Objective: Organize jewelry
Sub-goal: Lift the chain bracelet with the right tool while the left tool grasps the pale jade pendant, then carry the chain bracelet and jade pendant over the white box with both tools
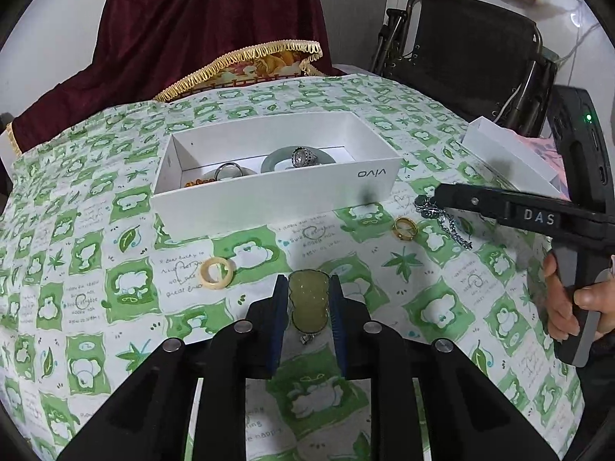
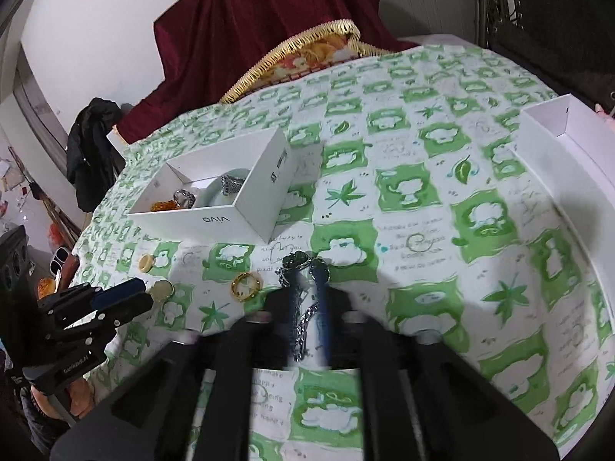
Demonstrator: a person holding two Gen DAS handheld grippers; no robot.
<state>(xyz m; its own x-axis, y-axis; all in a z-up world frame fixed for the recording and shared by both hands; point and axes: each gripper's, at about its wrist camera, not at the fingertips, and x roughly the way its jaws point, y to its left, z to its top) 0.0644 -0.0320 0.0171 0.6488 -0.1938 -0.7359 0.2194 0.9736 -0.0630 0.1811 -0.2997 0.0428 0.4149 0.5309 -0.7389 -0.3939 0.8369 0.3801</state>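
Observation:
My left gripper (image 1: pixel 308 288) is shut on a pale yellow-green pendant (image 1: pixel 308 299), held just above the cloth in front of the white vivo box (image 1: pixel 276 196). The box holds silver rings, a jade bangle and amber beads. My right gripper (image 2: pixel 307 269) is shut on a silver chain necklace (image 2: pixel 303 326) with a dark green pendant (image 2: pixel 298 259); it also shows in the left wrist view (image 1: pixel 438 211). A gold ring (image 1: pixel 404 228) lies left of the chain, also seen in the right wrist view (image 2: pixel 246 286). A cream ring (image 1: pixel 217 274) lies left of my left gripper.
The table has a green and white patterned cloth (image 1: pixel 115 269). A white box lid (image 2: pixel 569 146) sits at the right edge. A dark red cloth (image 1: pixel 211 30) covers something behind the table, with a gold-fringed cushion (image 1: pixel 261 63). A black chair (image 1: pixel 469 57) stands at back right.

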